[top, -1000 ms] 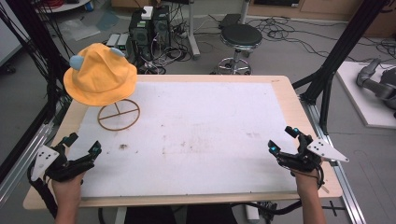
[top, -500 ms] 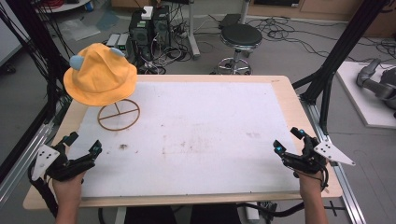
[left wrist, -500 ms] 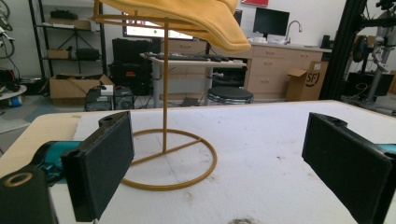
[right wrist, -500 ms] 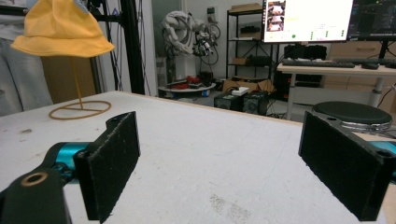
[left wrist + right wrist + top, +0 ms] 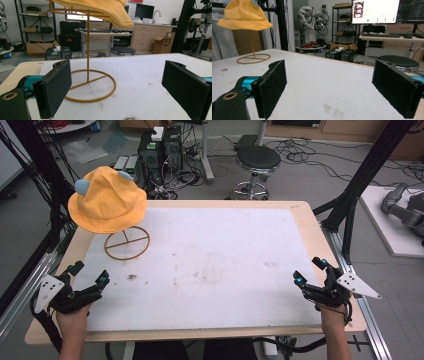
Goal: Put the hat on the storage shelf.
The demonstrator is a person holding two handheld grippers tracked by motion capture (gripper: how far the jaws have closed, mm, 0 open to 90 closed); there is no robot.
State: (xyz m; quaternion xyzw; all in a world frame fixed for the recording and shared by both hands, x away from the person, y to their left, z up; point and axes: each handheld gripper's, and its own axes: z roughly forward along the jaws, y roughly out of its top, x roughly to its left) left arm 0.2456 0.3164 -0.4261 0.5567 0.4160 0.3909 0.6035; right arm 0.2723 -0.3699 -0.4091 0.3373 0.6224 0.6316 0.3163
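Left gripper (image 5: 89, 279) at 7 o'clock, right gripper (image 5: 311, 271) at 4 o'clock: both w/ jaws spread wide, nothing held. Yellow hat (image 5: 106, 200) sits atop wire stand (image 5: 127, 242) at 10 o'clock. Prob. light, floppy fabric; pinch brim edge, lift straight up—stand looks tippy.
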